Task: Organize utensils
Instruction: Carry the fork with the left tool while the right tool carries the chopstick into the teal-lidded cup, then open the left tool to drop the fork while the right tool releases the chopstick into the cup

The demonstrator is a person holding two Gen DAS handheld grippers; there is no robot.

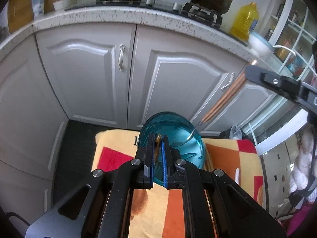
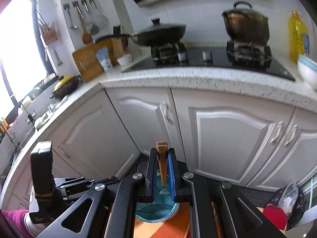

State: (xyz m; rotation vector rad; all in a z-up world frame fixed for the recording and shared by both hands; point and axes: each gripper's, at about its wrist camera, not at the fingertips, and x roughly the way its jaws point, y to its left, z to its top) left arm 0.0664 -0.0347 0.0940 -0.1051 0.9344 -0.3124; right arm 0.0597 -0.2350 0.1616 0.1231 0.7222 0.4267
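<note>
The left gripper point(image 1: 158, 138) is clamped on a brown utensil point(image 1: 158, 146). The right gripper point(image 2: 162, 158) pinches a wooden-handled fork point(image 2: 162, 164) above the blue bowl point(image 2: 156, 212).

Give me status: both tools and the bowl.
Left tool shut on a brown-handled utensil. Right tool shut on a fork, tines in the blue bowl. Nothing in the way.

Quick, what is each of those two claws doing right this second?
Left gripper: shut on a brown-handled utensil over the blue bowl.
Right gripper: shut on a wooden-handled fork.
</note>
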